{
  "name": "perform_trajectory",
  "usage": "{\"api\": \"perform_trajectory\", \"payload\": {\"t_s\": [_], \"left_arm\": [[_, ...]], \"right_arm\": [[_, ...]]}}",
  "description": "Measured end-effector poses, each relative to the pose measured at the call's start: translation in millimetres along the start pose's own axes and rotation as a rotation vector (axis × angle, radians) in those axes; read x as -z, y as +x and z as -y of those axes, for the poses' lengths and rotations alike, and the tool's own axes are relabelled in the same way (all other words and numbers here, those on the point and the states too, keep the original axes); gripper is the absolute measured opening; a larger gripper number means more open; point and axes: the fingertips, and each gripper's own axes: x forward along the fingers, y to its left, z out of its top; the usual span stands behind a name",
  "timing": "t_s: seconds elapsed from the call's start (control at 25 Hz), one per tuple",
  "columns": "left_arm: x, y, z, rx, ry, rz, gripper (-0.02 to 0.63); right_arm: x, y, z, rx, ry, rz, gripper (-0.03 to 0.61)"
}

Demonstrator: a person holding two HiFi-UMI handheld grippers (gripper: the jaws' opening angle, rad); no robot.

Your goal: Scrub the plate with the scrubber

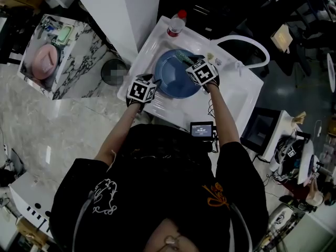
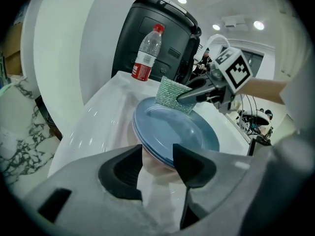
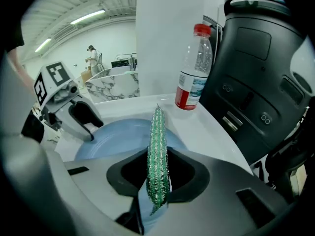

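A blue plate lies in a white sink. My left gripper reaches in from the left and is shut on the plate's near rim, which sits between its jaws. A flat green scrubber stands on edge, with my right gripper shut on it. In the left gripper view the scrubber hangs from the right gripper and touches the plate's far rim. From the right gripper view, the left gripper shows over the plate's far side.
A clear water bottle with a red cap stands at the sink's back corner. A white hose arcs over the right side. A black appliance stands behind the sink. A small black device sits on the front edge. A marble counter is far left.
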Motion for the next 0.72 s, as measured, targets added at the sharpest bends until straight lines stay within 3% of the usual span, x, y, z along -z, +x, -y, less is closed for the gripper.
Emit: {"api": "perform_trajectory", "payload": {"t_s": [0.44,0.72], "left_arm": [[3,-2,-1,0.01,-0.038,0.02,0.19],[3,-2,-1,0.008,-0.041,0.035,0.187]], "right_arm": [[41,0,33,0.134,0.077,-0.119,0.091],[62,-17,19,0.082,0.128,-0.163,0.091]]}}
